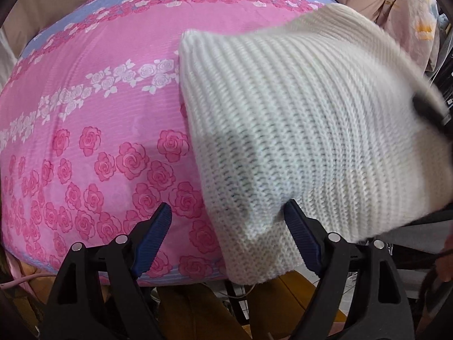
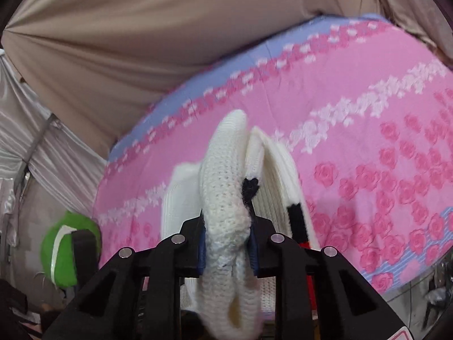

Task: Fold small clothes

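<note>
One corner only: my right tongs (image 2: 226,243) clamped the knit sweater (image 1: 297,130); left tongs (image 1: 226,235) apart, w/ its hem loose between — it could've slipped off the bed (image 1: 99,119).

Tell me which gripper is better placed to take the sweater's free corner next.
Left. The left gripper is open, with the white knit sweater's hanging corner already between its fingers. The right gripper is shut on a bunched edge of it.

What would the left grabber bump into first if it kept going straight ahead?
Probably the white knitted garment. Its lower corner already hangs between the open fingers of the left gripper. Behind it lies the pink rose bedspread. Depth is hard to judge here.
</note>
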`<state>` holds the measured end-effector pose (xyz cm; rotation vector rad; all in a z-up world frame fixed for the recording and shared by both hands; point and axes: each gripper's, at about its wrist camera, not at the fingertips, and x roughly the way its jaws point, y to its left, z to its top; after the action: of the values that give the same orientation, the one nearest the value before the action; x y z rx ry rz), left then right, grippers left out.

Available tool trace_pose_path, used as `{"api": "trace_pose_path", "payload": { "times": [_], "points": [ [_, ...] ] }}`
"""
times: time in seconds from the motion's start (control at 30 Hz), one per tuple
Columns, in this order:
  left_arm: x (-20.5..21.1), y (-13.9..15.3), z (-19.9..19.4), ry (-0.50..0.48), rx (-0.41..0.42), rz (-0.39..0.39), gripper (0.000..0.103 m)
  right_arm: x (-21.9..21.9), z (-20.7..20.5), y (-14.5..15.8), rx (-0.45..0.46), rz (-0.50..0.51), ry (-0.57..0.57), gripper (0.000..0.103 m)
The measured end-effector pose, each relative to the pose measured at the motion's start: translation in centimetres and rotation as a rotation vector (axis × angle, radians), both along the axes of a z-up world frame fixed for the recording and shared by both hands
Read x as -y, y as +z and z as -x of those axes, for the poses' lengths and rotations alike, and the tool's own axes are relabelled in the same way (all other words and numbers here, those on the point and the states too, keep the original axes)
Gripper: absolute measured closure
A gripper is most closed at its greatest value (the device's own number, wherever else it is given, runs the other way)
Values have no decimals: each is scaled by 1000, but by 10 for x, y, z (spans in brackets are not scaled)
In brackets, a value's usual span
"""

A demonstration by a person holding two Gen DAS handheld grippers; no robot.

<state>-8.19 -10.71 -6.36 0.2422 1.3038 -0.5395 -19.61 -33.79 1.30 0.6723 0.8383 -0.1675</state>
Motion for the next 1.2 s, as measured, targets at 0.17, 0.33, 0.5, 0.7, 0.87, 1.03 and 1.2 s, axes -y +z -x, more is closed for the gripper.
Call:
{"api": "trace_pose_path", "payload": {
  "times": [0.17, 0.33, 0.5, 0.7, 0.87, 1.03, 1.2],
  "points": [
    [-2, -10, 0, 18, -47, 6, 23, 14, 8, -80, -222, -24, -19, 74],
    [-14, 16, -2, 58, 8, 61, 25, -10, 33, -11, -159, 140, -15, 70],
    [-11, 22, -13, 93, 34, 42, 25, -50, 42, 1, -132, 210, 133, 92],
    [5, -17, -8, -28, -26, -128, 23, -43, 34, -90, -335, 221, 153, 103],
    [-1, -12, -5, -17, -47, -98, 28, -36, 36, -54, -302, 172, 130, 103],
    [4, 28, -5, 6, 7, 25, 28, -31, 15, -1, -152, 191, 106, 103],
    [29, 1, -22, 5, 20, -48, 26, -9, -29, -72, -355, 244, 124, 103]
  ]
}}
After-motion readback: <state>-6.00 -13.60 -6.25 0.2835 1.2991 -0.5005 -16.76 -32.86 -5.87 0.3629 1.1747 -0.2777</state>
